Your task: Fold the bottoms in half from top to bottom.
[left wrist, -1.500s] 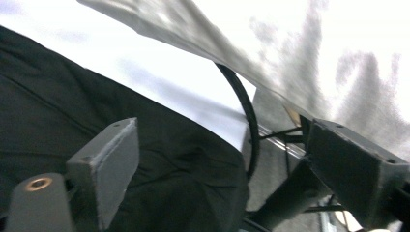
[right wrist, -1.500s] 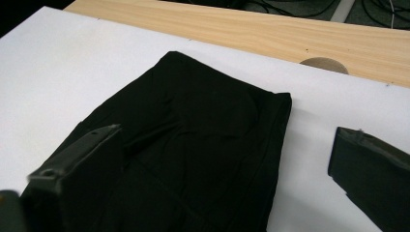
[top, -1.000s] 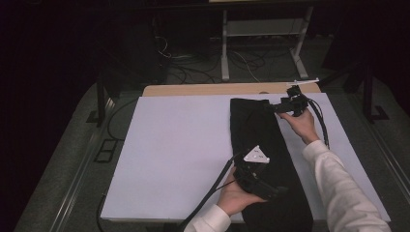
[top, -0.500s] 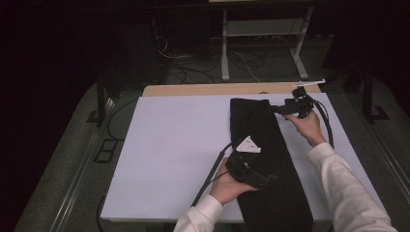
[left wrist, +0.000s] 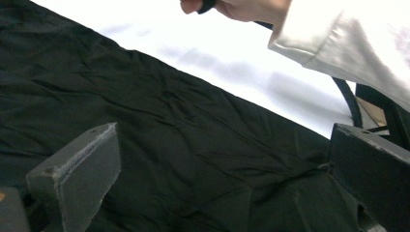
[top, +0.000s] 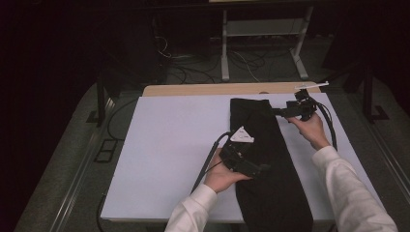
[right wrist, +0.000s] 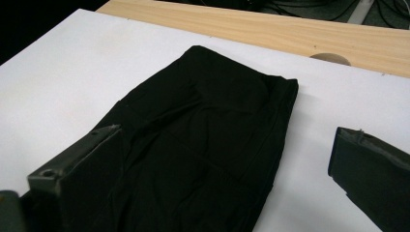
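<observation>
The left gripper (top: 258, 168) hovers over the middle of the black garment (top: 266, 159), its jaws spread wide and empty. The garment lies lengthwise on the white table (top: 164, 145), right of centre. At its far right edge the right gripper (top: 279, 111) also stands open, holding nothing

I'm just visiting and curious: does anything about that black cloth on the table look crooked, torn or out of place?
Nothing looks damaged or spilled. The folded black garment lies lengthwise on the white table cover, lightly wrinkled, its near end hanging past the table's front edge. Both the left gripper and the right gripper are open.
</observation>
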`<state>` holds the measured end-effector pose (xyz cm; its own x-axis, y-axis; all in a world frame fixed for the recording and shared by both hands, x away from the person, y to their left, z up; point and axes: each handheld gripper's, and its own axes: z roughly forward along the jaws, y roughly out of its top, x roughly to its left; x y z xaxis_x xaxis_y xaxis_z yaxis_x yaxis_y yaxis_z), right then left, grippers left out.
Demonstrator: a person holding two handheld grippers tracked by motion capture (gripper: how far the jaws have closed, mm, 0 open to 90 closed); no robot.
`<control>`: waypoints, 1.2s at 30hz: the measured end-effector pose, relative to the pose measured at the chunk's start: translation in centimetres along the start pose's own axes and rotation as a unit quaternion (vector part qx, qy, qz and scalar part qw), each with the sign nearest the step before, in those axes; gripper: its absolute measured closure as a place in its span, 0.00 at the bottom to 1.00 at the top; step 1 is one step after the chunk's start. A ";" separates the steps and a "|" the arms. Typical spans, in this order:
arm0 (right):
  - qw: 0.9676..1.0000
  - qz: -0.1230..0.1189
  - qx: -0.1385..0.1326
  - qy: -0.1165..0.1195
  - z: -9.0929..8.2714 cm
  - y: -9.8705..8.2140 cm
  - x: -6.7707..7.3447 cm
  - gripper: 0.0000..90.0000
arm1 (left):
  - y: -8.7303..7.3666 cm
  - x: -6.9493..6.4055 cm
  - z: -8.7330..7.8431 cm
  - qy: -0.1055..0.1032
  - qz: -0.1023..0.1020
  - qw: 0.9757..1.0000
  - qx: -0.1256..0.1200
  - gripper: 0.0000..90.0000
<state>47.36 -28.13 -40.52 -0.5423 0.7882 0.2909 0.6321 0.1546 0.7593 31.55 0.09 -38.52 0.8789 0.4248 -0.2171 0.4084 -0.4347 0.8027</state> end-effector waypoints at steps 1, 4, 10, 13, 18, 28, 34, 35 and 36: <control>1.000 0.000 0.001 0.001 -0.1 -0.1 0.0 0.00 | 0.1 0.2 -0.1 0.002 0.000 1.000 0.000 0.00; 1.000 0.000 -0.001 0.002 -0.3 -0.3 0.0 0.00 | 0.4 0.7 -0.3 0.008 0.003 1.000 0.001 0.00; 1.000 0.002 0.003 0.000 -0.7 -0.7 -0.1 0.00 | 0.9 1.8 -0.8 0.014 0.008 1.000 -0.002 0.00; 1.000 0.001 0.002 -0.001 -0.8 -0.9 -0.1 0.00 | 1.1 2.5 -1.2 0.019 0.010 1.000 -0.002 0.00; 1.000 0.002 -0.001 0.001 -1.2 -1.0 -0.2 0.00 | 1.4 3.6 -1.6 0.028 0.007 1.000 -0.002 0.00; 1.000 0.003 0.001 0.000 -1.8 -1.0 -0.3 0.00 | 1.9 6.1 -2.5 0.047 -0.001 0.999 -0.012 0.00; 1.000 -0.001 0.000 0.003 -1.9 -0.9 -0.2 0.00 | 2.6 7.6 -2.9 0.059 -0.003 0.998 -0.008 0.00; 1.000 -0.002 0.000 0.004 -1.9 -0.9 -0.1 0.00 | 2.7 7.9 -2.9 0.061 -0.003 0.998 -0.008 0.00; 1.000 -0.003 0.000 0.005 -1.9 -0.9 0.0 0.00 | 2.9 8.2 -2.9 0.062 -0.004 0.998 -0.009 0.00</control>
<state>45.75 -29.45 -40.10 -0.5511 0.7817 0.2921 0.6289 0.1590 0.7610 39.21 4.65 -36.39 0.8377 0.5242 -0.1533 0.4097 -0.4174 0.8111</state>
